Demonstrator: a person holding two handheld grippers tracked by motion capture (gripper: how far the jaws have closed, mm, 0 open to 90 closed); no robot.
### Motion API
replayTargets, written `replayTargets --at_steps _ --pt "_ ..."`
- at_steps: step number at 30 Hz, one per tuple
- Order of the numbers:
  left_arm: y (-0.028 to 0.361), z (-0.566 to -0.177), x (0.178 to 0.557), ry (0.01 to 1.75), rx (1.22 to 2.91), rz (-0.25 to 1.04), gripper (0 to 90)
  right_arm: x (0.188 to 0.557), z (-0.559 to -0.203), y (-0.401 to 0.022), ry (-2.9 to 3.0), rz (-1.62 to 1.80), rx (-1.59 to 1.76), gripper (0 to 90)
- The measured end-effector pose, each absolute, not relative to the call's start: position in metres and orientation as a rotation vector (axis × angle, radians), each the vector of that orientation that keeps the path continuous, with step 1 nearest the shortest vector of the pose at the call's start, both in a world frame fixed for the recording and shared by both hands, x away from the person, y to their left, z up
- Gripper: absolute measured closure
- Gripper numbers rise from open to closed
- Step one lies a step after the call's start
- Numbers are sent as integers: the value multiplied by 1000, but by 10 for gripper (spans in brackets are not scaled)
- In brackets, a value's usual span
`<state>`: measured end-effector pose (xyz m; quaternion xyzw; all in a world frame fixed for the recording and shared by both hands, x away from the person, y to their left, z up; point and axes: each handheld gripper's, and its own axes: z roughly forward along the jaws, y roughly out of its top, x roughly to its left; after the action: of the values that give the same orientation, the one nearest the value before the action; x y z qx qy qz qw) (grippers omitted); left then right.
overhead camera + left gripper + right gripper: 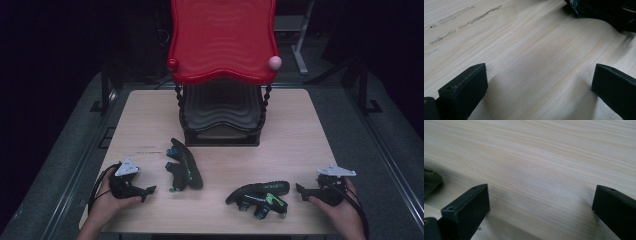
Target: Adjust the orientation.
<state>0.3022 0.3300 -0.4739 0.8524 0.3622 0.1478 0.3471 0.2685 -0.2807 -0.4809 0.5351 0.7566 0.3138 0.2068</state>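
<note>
Resting on table [295, 135], 2 shoes [183, 164] [260, 195] btwn tools, rack [222, 107] behind

Probably a lab: lone wooden table [295, 125] in a dark room.

L gripper [131, 181], R gripper [325, 189], two sandals btwn: left sandal [183, 164], right sandal [260, 195]
</note>
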Motion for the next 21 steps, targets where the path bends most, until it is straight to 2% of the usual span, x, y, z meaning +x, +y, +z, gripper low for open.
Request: replayTargets --at_steps 9,11,16,19,21 --pt "331 -474 300 925 2217 377 1 269 -481 -281 2109 876 1486 7" --pt "333 -473 298 926 2206 381 26 269 -481 -281 2110 876 1485 7" --pt "340 -469 297 915 2192 371 191 269 -481 -282 2111 875 1489 7" --pt "341 -467 297 891 2180 341 349 270 -481 -282 2110 874 1490 7" --pt "340 -466 297 871 2187 327 385 270 -481 -282 2110 874 1490 7"
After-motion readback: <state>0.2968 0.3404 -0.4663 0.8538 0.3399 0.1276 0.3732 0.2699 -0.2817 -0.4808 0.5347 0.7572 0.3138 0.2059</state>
